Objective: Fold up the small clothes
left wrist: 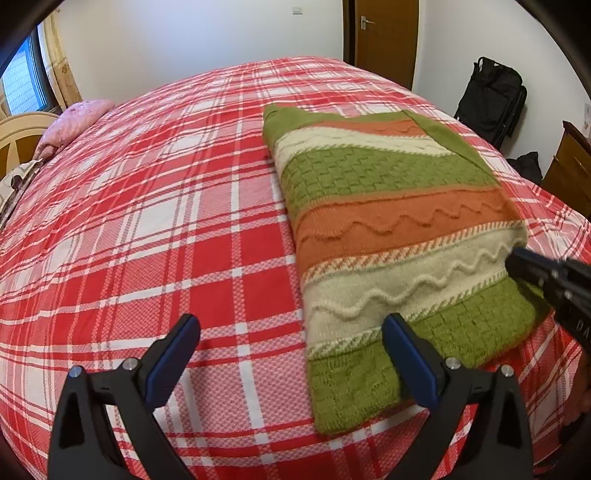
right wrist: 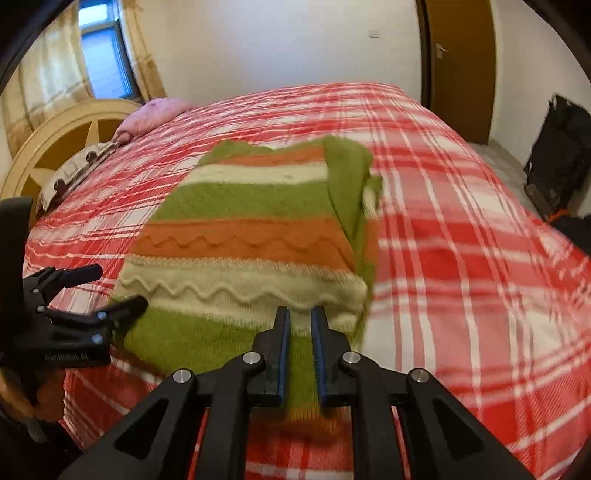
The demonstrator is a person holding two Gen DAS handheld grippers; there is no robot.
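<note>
Fuzzy knitted sweater [left wrist: 391, 236], woven plaid bedspread [left wrist: 155, 229], matt plastic tongs [right wrist: 300, 314]

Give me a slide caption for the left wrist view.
Open left hand-held gripper at the folded striped sweater's near edge on a plaid bed.

White walls [left wrist: 192, 33], wooden door [left wrist: 384, 40], curtained window [right wrist: 103, 62], plaid-covered bed [left wrist: 147, 221].

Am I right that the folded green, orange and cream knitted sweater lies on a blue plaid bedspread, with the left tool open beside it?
Not quite: the plaid bedspread is red and white, as the left wrist view shows. The folded green, orange and cream knitted sweater does lie on it, with the left tool open.
</note>
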